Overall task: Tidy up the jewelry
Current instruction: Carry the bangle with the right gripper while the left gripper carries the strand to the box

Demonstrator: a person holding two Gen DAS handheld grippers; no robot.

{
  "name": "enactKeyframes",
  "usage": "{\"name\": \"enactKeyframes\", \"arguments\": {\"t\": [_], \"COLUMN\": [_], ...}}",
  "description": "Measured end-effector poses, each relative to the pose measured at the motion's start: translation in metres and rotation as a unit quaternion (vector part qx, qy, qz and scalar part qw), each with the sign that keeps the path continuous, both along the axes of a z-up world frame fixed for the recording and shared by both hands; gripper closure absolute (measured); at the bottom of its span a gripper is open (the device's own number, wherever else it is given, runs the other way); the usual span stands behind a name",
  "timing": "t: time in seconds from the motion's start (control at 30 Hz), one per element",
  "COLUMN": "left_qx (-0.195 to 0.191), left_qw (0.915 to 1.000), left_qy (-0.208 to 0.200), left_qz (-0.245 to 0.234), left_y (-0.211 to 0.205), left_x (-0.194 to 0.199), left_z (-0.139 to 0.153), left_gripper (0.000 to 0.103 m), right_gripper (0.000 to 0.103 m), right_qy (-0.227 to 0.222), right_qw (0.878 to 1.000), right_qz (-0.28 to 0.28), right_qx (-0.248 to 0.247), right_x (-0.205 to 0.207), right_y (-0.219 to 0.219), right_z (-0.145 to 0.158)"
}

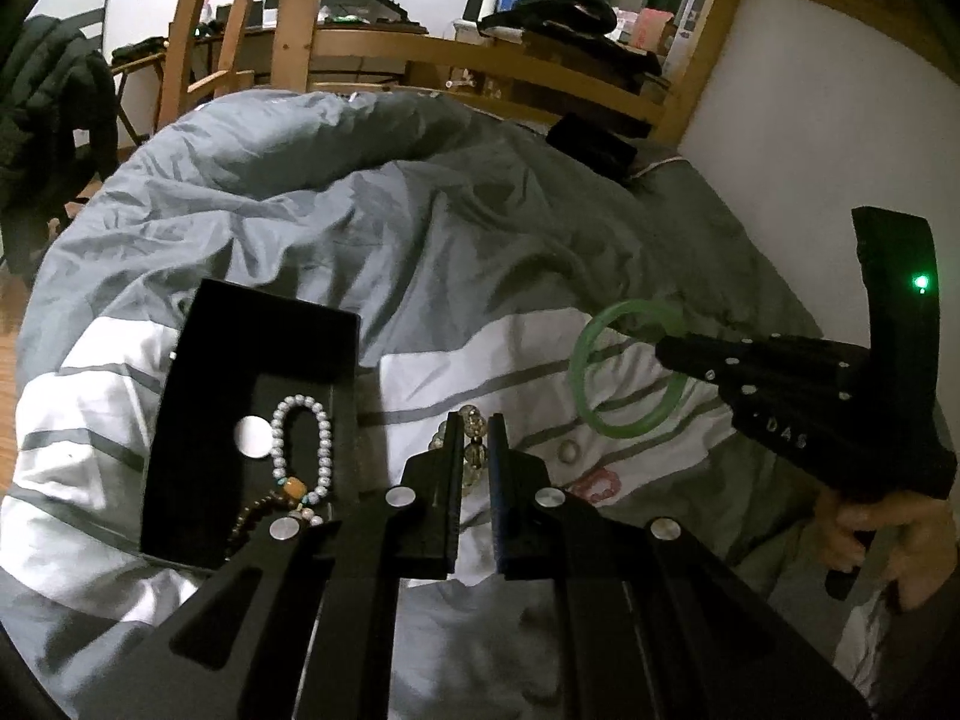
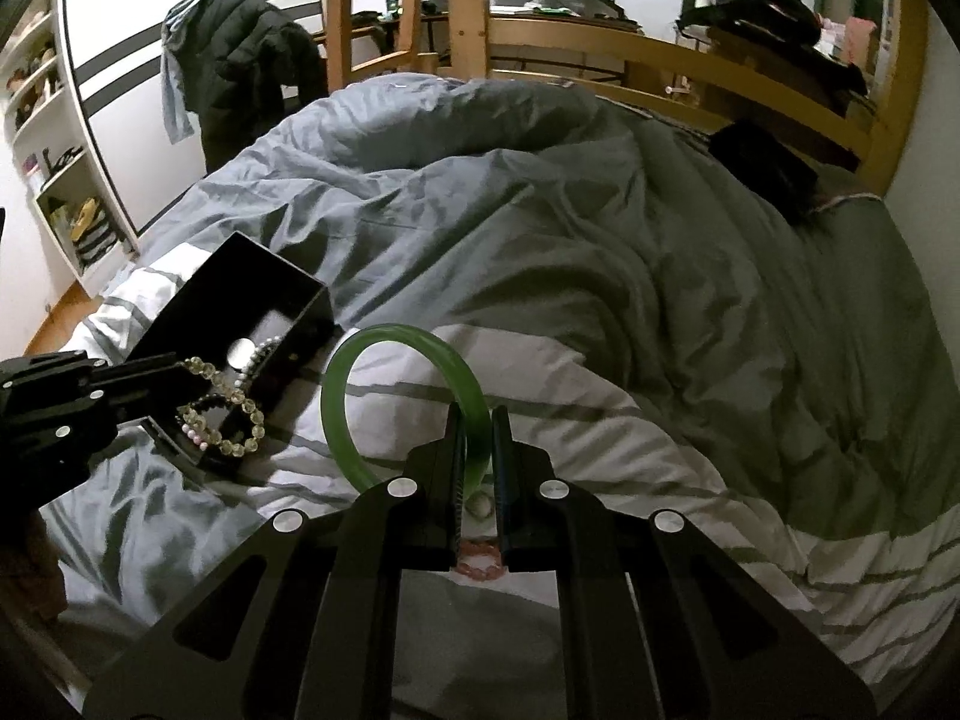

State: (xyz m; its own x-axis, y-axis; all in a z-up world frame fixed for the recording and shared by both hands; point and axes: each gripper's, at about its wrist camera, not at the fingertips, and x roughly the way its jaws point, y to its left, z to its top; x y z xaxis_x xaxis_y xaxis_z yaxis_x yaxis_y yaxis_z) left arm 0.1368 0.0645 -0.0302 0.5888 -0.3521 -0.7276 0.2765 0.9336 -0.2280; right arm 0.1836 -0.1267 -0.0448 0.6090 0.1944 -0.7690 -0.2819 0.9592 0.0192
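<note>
My left gripper (image 1: 475,427) is shut on a clear yellowish bead bracelet (image 1: 471,435), which hangs in a loop just right of the black jewelry box (image 1: 198,396) in the right wrist view (image 2: 225,414). The box (image 2: 198,300) holds a pale grey bead bracelet (image 1: 303,438), a brown bead strand and a round white disc (image 1: 252,437). My right gripper (image 2: 478,420) is shut on a green jade bangle (image 2: 384,396) and holds it above the bed; the bangle also shows in the left wrist view (image 1: 624,372), right of my left gripper.
A grey and white striped duvet (image 1: 420,228) covers the bed. A small ring (image 1: 567,452) and a pink bead bracelet (image 1: 594,485) lie on it between the grippers. A black item (image 1: 591,147) lies near the wooden bed frame (image 1: 480,60). A white wall is on the right.
</note>
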Motion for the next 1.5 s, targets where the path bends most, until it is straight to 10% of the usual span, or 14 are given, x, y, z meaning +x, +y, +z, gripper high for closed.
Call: {"name": "enactKeyframes", "arguments": {"t": [1.5], "left_qx": [0.046], "left_qw": [0.9928], "left_qy": [0.042], "left_qz": [0.102], "left_y": [0.075], "left_x": [0.019], "left_z": [-0.021], "left_gripper": [0.095], "right_gripper": [0.094], "right_qy": [0.035], "right_qw": [0.995], "right_qz": [0.093], "right_qx": [-0.019], "right_x": [0.052], "right_y": [0.145], "right_z": [-0.030]}}
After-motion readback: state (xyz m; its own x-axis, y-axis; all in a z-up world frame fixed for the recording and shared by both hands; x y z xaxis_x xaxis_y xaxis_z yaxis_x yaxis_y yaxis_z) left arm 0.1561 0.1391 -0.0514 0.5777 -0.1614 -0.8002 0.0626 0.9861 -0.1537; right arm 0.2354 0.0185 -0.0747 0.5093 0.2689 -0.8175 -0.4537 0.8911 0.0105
